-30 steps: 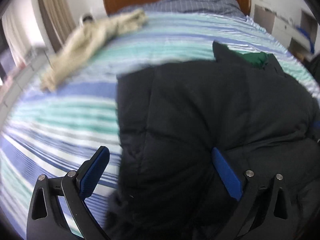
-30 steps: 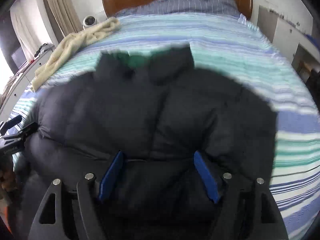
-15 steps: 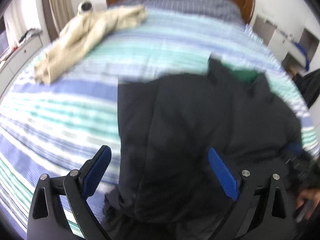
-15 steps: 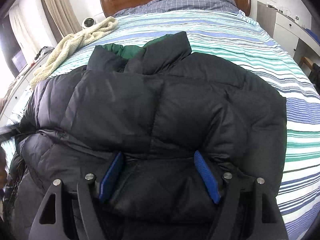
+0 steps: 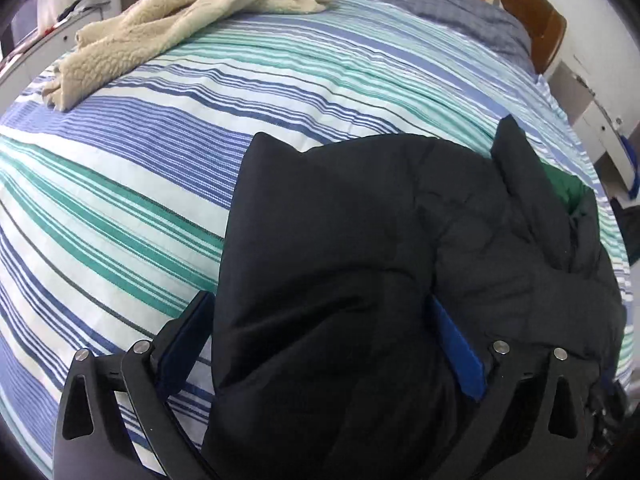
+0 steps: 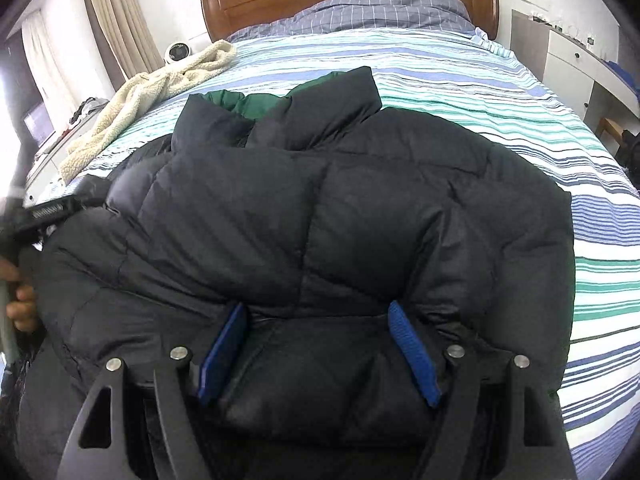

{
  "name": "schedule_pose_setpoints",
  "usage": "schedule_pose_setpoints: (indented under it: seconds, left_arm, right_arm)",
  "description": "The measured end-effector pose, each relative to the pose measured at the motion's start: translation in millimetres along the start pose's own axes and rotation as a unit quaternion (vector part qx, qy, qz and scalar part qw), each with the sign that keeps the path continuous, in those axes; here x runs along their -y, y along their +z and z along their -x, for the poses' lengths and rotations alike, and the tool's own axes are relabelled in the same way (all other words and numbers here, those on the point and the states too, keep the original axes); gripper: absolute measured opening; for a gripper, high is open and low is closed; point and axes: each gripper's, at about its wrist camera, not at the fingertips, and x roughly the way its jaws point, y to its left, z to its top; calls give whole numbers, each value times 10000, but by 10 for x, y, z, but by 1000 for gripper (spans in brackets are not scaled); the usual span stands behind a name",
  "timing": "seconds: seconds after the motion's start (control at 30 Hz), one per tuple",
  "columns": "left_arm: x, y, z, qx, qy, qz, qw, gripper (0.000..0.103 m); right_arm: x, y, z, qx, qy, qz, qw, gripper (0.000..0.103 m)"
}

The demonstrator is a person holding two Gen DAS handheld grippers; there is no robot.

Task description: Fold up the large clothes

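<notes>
Black puffer jacket (image 6: 320,216) on striped bed (image 6: 520,96).

Even, soft daylight, brightest at the curtained window (image 6: 44,52) upper left; both views sharp, heavy fisheye bending with dark vignetted corners; black jacket (image 6: 320,216) underexposed, detail lost.
</notes>
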Motion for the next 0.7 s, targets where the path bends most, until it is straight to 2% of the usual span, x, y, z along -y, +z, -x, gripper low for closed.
schedule_pose_setpoints:
  seconds: [0.1,0.3,0.5,0.6,0.7]
  left_arm:
    - [38,-9,-14,-14,122,-161,9998,103]
    - [22,-19,94,7,163,-140,9998,103]
    - [-137,-176,784,299,225,-348,9987,102]
    - [-192,-381,1308,494,237,-881,9946,102]
    - [-208,-572,1802,841,406,-1586,9829,102]
  right_arm:
    - [-2,-13,-7,45,-27,5,10000,75]
    - [-14,-10,-13,34,-72,26,10000,75]
    - [-23,11,10,49,-67,49,10000,75]
    - [-72,59,104,-47,-162,182,9997,75]
    - [-136,75,405,-201,-125,164,9996,75]
